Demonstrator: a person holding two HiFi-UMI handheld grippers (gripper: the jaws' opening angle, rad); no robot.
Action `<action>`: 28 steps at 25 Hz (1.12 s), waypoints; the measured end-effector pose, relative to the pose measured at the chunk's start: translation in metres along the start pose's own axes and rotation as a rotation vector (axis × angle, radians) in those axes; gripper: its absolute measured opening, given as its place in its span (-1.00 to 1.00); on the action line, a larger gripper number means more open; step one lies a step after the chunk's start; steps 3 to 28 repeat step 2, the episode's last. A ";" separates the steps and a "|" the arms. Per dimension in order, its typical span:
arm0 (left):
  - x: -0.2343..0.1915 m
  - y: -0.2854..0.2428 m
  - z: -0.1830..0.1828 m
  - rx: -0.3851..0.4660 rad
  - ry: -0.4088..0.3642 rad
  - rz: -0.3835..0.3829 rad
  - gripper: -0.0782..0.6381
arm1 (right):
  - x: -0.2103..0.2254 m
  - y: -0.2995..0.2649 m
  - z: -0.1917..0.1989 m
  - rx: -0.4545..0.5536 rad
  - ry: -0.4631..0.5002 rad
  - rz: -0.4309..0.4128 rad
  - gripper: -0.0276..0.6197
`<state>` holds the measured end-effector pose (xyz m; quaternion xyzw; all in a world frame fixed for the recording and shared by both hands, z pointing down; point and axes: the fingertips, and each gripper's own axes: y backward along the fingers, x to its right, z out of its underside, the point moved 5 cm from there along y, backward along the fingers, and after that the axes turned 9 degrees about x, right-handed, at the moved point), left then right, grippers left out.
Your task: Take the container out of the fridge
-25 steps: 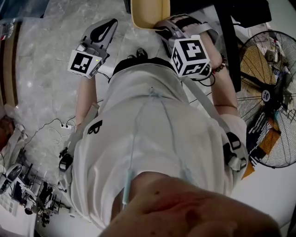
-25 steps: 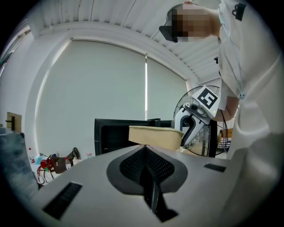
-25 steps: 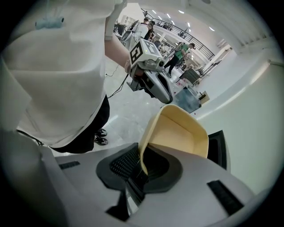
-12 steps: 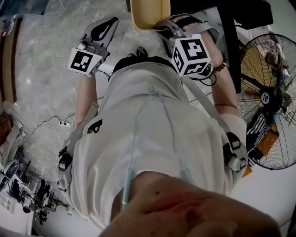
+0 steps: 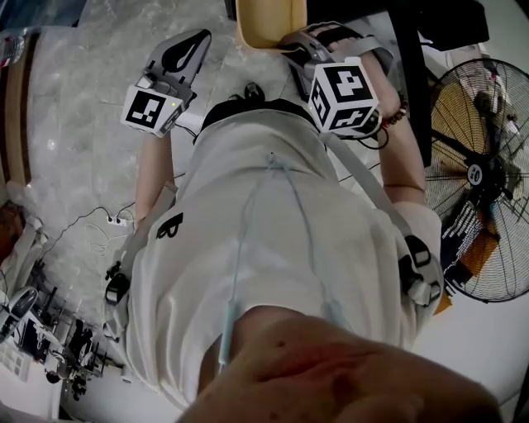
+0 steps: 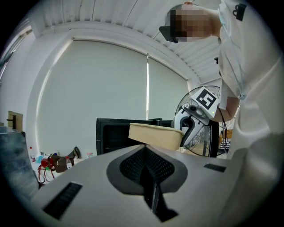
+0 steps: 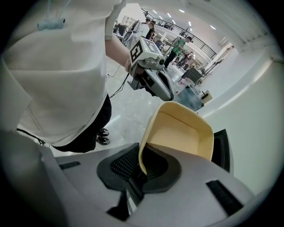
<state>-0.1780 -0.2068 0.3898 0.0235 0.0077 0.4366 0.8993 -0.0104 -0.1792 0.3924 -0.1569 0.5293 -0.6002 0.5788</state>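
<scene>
A shallow cream container (image 5: 269,21) hangs in the air at the top of the head view, out of the black fridge (image 6: 115,133). My right gripper (image 5: 293,43) is shut on its rim; the right gripper view shows the thin wall (image 7: 143,153) pinched between the jaws, the open bowl (image 7: 182,133) tilted away. My left gripper (image 5: 194,43) is held level beside it on the left, shut, with nothing between its jaws (image 6: 148,170). From the left gripper view the container (image 6: 155,136) floats in front of the fridge's dark opening, with the right gripper (image 6: 191,126) behind it.
A large standing fan (image 5: 479,173) is at the right, close to my right arm. Cables and a power strip (image 5: 116,221) lie on the marble floor at the left, and cluttered equipment (image 5: 50,339) sits at the lower left. People stand far off in the hall (image 7: 177,46).
Almost nothing differs. My right gripper and the container have drifted slightly to the right; the left gripper has stayed where it was.
</scene>
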 end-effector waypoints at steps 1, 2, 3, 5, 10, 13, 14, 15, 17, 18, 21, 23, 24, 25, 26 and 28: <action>0.000 -0.001 0.000 -0.001 0.000 0.000 -0.76 | 0.000 0.000 0.001 -0.001 -0.002 0.000 -0.80; 0.000 -0.001 0.000 -0.002 0.001 0.000 -0.76 | 0.000 0.001 0.002 -0.002 -0.004 0.000 -0.80; 0.000 -0.001 0.000 -0.002 0.001 0.000 -0.76 | 0.000 0.001 0.002 -0.002 -0.004 0.000 -0.80; 0.000 -0.001 0.000 -0.002 0.001 0.000 -0.76 | 0.000 0.001 0.002 -0.002 -0.004 0.000 -0.80; 0.000 -0.001 0.000 -0.002 0.001 0.000 -0.76 | 0.000 0.001 0.002 -0.002 -0.004 0.000 -0.80; 0.000 -0.001 0.000 -0.002 0.001 0.000 -0.76 | 0.000 0.001 0.002 -0.002 -0.004 0.000 -0.80; 0.000 -0.001 0.000 -0.002 0.001 0.000 -0.76 | 0.000 0.001 0.002 -0.002 -0.004 0.000 -0.80; 0.000 -0.001 0.000 -0.002 0.001 0.000 -0.76 | 0.000 0.001 0.002 -0.002 -0.004 0.000 -0.80; 0.000 -0.001 0.000 -0.002 0.001 0.000 -0.76 | 0.000 0.001 0.002 -0.002 -0.004 0.000 -0.80; 0.000 -0.001 0.000 -0.002 0.001 0.000 -0.76 | 0.000 0.001 0.002 -0.002 -0.004 0.000 -0.80; 0.000 -0.001 0.000 -0.002 0.001 0.000 -0.76 | 0.000 0.001 0.002 -0.002 -0.004 0.000 -0.80; 0.000 -0.001 0.000 -0.002 0.001 0.000 -0.76 | 0.000 0.001 0.002 -0.002 -0.004 0.000 -0.80; 0.000 -0.001 0.000 -0.002 0.001 0.000 -0.76 | 0.000 0.001 0.002 -0.002 -0.004 0.000 -0.80; 0.000 -0.001 0.000 -0.002 0.001 0.000 -0.76 | 0.000 0.001 0.002 -0.002 -0.004 0.000 -0.80; 0.000 -0.001 0.000 -0.002 0.001 0.000 -0.76 | 0.000 0.001 0.002 -0.002 -0.004 0.000 -0.80; 0.000 -0.001 0.000 -0.002 0.001 0.000 -0.76 | 0.000 0.001 0.002 -0.002 -0.004 0.000 -0.80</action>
